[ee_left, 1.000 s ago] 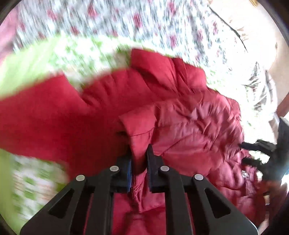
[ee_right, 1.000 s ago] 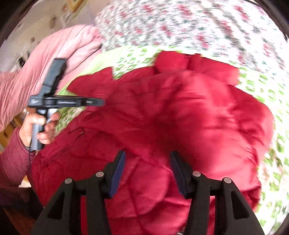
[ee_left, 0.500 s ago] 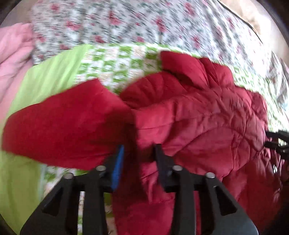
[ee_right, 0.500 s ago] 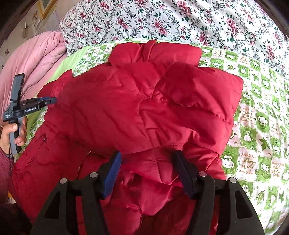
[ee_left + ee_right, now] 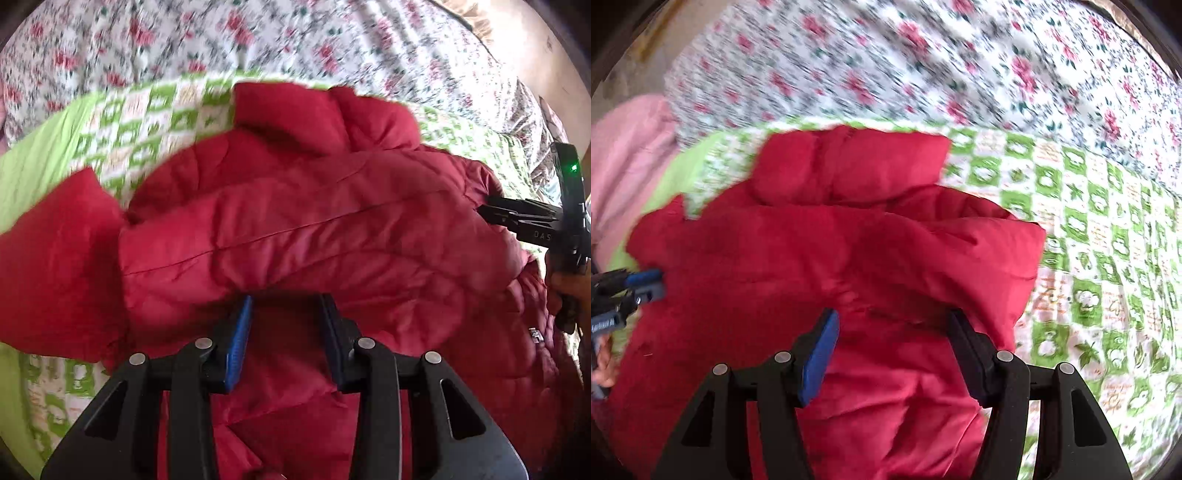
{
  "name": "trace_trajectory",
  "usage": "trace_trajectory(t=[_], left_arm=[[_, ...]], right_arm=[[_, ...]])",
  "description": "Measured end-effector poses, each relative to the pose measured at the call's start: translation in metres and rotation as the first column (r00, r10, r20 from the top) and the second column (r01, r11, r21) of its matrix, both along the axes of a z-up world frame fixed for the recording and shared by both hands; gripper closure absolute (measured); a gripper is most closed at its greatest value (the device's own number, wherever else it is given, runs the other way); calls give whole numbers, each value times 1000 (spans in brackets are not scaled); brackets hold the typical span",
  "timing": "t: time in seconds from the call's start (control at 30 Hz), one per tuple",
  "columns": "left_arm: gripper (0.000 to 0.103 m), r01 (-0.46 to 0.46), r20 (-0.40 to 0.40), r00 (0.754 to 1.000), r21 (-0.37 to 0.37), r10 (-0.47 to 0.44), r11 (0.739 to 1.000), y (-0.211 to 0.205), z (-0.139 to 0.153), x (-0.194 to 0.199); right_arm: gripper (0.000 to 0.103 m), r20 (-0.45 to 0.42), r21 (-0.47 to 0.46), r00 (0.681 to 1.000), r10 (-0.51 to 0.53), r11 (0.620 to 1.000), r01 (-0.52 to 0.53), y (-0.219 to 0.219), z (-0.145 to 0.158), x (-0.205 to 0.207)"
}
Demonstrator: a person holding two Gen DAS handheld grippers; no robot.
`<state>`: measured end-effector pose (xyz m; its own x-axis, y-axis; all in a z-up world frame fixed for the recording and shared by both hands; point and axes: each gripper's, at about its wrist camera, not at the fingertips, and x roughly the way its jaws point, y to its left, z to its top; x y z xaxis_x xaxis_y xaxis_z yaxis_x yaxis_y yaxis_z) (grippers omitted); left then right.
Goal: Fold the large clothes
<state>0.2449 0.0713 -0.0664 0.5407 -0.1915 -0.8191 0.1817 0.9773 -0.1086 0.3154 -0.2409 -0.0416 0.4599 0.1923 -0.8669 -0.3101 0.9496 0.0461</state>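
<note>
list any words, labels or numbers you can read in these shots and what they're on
"DAS": white letters on the black body of the right gripper, cut off at the picture's edge.
White lettering on the left gripper: too blurred to read.
Orange script on the green checked blanket: too blurred to read.
Small tag on the red jacket: unreadable.

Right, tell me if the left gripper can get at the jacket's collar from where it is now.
Probably yes. The left gripper hangs open over the red jacket, and the collar lies uncovered at the far edge with only jacket fabric between; the right gripper sits off to the side.
</note>
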Motion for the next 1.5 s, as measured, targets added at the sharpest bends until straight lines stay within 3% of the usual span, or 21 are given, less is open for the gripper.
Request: trace_trajectory(t=[0.1, 0.2, 0.33, 0.4, 0.47, 0.57, 0.63, 0.83, 1.13, 1.17, 1.3, 1.5], left_arm=[[74, -10, -9, 1000, -64, 9, 998, 14, -7, 0], [79, -12, -7, 1000, -49, 11, 999, 14, -7, -1], [79, -21, -4, 1000, -24, 21, 999, 13, -7, 2], [79, -25, 1, 1000, -14, 25, 1000, 11, -7, 1], [79, -27, 3, 1000, -9, 27, 1000, 10, -8, 1], [79, -28, 3, 1000, -17, 28, 999, 11, -8, 1], [79, -28, 4, 1000, -18, 28, 999, 11, -8, 0], [79, -35, 4, 999, -21, 35, 999, 12, -9, 1], [78, -82, 12, 996, -97, 84, 992, 26, 4, -16], [77, -85, 11, 996, -100, 87, 991, 28, 6, -19], [48, -135, 24, 990, -110, 139, 985, 47, 14, -35], [46, -279, 3, 959, -158, 283, 947, 109, 15, -55]], right_arm=[[41, -26, 23, 1000, -13, 1000, 14, -8, -22, 9], [40, -25, 49, 999, -28, 998, 30, -13, -27, 12], [40, 8, 36, 999, -51, 998, 51, -7, -4, -3], [41, 49, 93, 998, -28, 995, 23, -1, 13, -18], [40, 62, 80, 998, 12, 997, -17, 12, 17, -29], [40, -24, 7, 999, 45, 999, -45, 24, -11, -31], [40, -55, 23, 998, 43, 999, -42, 21, -27, -27], [39, -44, 11, 998, 40, 999, -40, 25, -33, -24], [39, -61, 89, 998, 15, 996, -10, 13, -3, -37], [39, -59, 105, 998, 21, 994, -15, 13, 4, -42], [39, -39, 154, 997, 62, 986, -56, 15, 27, -69], [36, -16, 206, 994, 104, 974, -99, 20, 50, -104]])
